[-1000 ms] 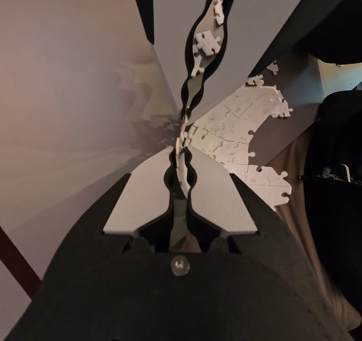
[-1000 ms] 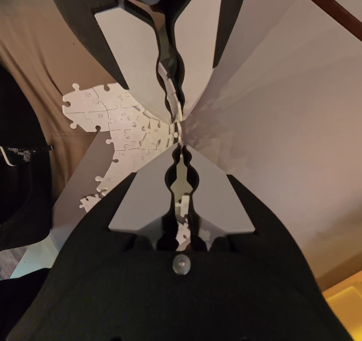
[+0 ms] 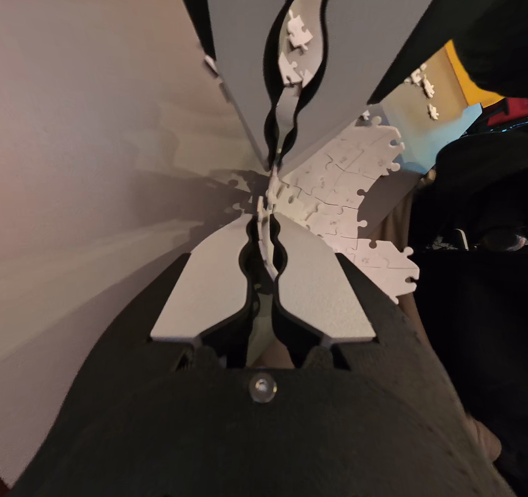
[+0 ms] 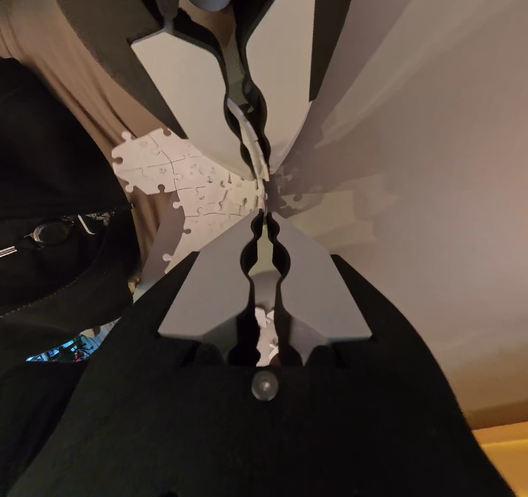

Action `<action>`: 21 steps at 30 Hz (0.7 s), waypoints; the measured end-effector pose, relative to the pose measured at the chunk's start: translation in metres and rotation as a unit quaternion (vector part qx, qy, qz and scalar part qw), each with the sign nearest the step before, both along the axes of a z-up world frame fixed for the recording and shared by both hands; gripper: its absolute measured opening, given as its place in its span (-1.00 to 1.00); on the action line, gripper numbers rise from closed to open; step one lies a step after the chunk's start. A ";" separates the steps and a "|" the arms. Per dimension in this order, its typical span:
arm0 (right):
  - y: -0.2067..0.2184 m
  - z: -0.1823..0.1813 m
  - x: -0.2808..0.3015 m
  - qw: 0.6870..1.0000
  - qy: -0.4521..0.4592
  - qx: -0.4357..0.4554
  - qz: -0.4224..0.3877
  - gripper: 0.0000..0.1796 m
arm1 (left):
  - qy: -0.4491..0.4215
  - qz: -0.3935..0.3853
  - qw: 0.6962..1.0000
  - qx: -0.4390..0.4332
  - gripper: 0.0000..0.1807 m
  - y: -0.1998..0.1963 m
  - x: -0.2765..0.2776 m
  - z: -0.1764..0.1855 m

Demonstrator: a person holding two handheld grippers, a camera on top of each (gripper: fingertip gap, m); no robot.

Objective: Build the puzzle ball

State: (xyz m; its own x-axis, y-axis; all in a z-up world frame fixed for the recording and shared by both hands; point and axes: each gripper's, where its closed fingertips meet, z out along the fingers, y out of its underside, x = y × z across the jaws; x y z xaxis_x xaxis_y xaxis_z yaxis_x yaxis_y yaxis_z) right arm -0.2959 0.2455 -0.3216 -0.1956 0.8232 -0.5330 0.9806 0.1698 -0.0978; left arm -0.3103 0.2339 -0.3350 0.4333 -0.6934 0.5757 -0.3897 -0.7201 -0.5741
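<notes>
Left wrist view: left hand-held gripper (image 3: 264,220) pinching puzzle shell (image 3: 343,206) edge.

Left tool (image 3: 264,220) and right tool (image 4: 264,214) clamped, tips meeting

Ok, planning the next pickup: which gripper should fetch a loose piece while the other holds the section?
Probably the right gripper: the loose pieces lie on its side, showing behind its fingers. The left gripper has the puzzle section deeper between its fingers, so it could likely hold alone.
</notes>
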 end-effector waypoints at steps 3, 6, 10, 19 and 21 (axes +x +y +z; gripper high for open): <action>-0.001 0.000 -0.001 1.000 0.001 -0.001 0.000 -1.00 | -0.003 0.002 1.000 0.000 -0.92 0.000 0.001 0.000; -0.002 0.000 -0.001 1.000 0.000 -0.007 0.001 -1.00 | -0.006 0.003 1.000 -0.001 -0.94 0.000 0.001 0.001; -0.004 0.001 -0.002 1.000 0.003 -0.014 0.003 -0.99 | -0.023 0.004 1.000 0.001 -0.92 0.001 0.006 0.004; -0.003 -0.002 0.003 1.000 0.003 -0.009 0.013 -1.00 | -0.042 0.007 0.999 0.007 -0.89 0.003 0.009 0.008; -0.003 -0.002 0.003 1.000 0.004 -0.010 0.014 -1.00 | -0.045 0.008 0.999 0.008 -0.90 0.003 0.009 0.009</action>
